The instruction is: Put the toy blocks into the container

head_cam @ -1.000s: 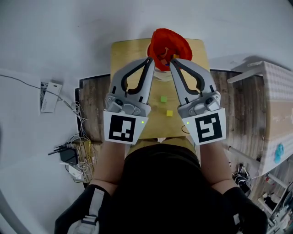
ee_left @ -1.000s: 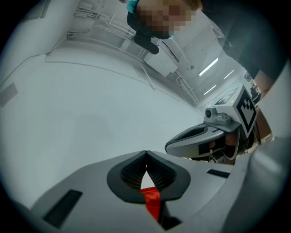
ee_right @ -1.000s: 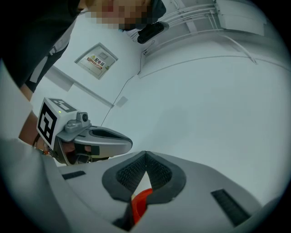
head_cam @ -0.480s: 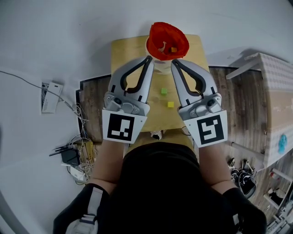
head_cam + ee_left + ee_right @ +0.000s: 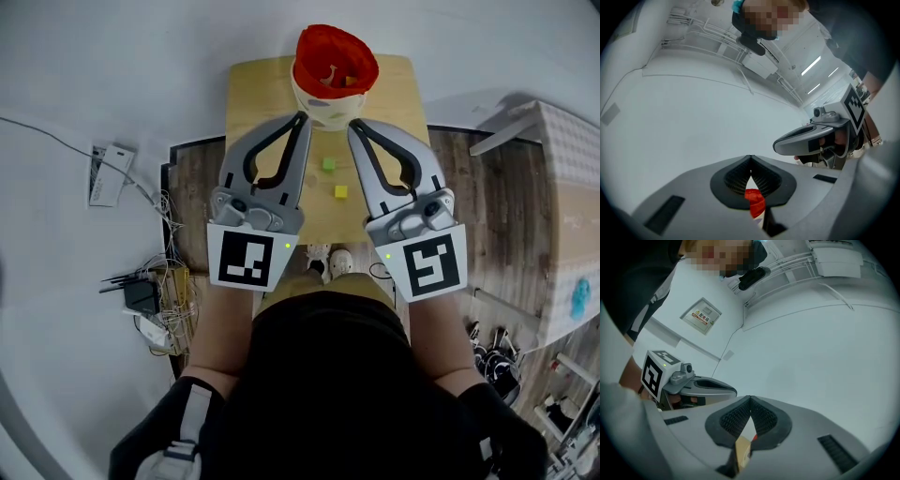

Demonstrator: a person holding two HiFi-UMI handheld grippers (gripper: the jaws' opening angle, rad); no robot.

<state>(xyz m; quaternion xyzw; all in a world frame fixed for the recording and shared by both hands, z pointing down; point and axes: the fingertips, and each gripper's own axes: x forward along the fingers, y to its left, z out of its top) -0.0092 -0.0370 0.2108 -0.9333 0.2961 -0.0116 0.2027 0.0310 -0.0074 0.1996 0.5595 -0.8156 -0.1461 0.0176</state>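
Note:
A red container [image 5: 336, 58] in a cream bowl stands at the far end of the small wooden table [image 5: 258, 103], with small blocks inside it. A green block [image 5: 329, 164] and a yellow block [image 5: 341, 192] lie on the table between my two grippers. My left gripper [image 5: 302, 118] and right gripper [image 5: 353, 123] are held side by side just short of the container. Both are shut and empty. In the left gripper view the pads meet and the container [image 5: 755, 203] shows red below them. The right gripper view shows its pads closed over the table [image 5: 742, 449].
A power strip and cables [image 5: 142, 317] lie on the floor at the left. A cardboard box [image 5: 561, 202] stands at the right. The person's feet [image 5: 329, 262] show at the table's near edge. Each gripper view shows the other gripper alongside, before a white wall.
Both grippers have drawn back from the container. Their tips overlapped its rim a second ago and now stop short of it. The feet have come into view.

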